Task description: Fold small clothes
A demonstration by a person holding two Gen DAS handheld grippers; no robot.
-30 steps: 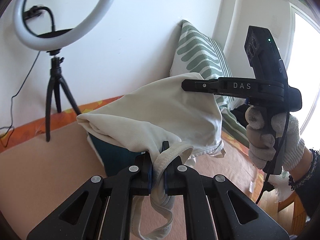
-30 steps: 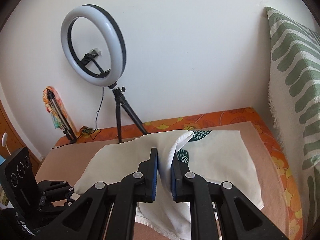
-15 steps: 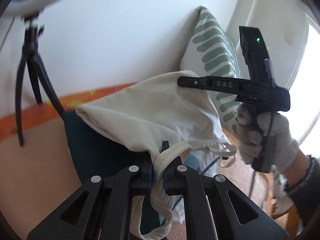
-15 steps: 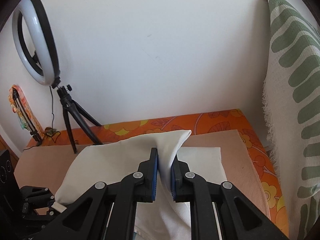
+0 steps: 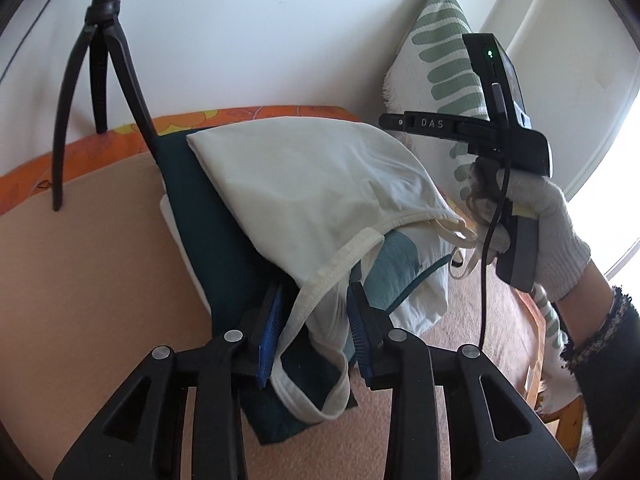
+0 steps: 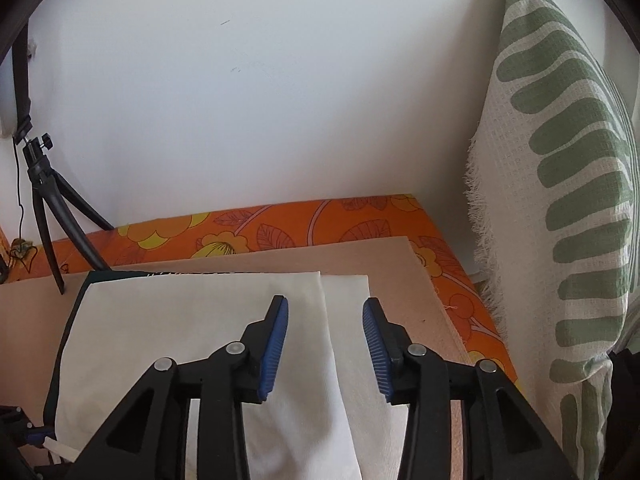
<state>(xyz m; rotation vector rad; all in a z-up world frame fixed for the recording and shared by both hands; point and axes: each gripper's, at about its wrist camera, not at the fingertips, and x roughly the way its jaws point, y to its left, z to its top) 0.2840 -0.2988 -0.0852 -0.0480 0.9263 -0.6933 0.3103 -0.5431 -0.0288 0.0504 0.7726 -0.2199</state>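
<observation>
A small cream top (image 5: 312,184) with ribbed straps lies folded over on a dark teal printed garment (image 5: 216,236) on the tan board. My left gripper (image 5: 316,312) is open, its blue pads either side of a loose strap (image 5: 320,280). My right gripper (image 6: 325,322) is open just above the cream top (image 6: 200,320), holding nothing. In the left wrist view the right gripper (image 5: 390,122) hovers over the top's far right edge, held by a gloved hand (image 5: 548,224).
A black tripod (image 5: 100,60) stands at the back left on the tan board (image 5: 80,280). A green-and-white leaf-pattern cushion (image 6: 568,184) leans at the right. Orange floral cloth (image 6: 320,224) runs along the white wall.
Both grippers were shut on the cream top and held it up. They lowered it onto the dark garment and both opened, letting it go.
</observation>
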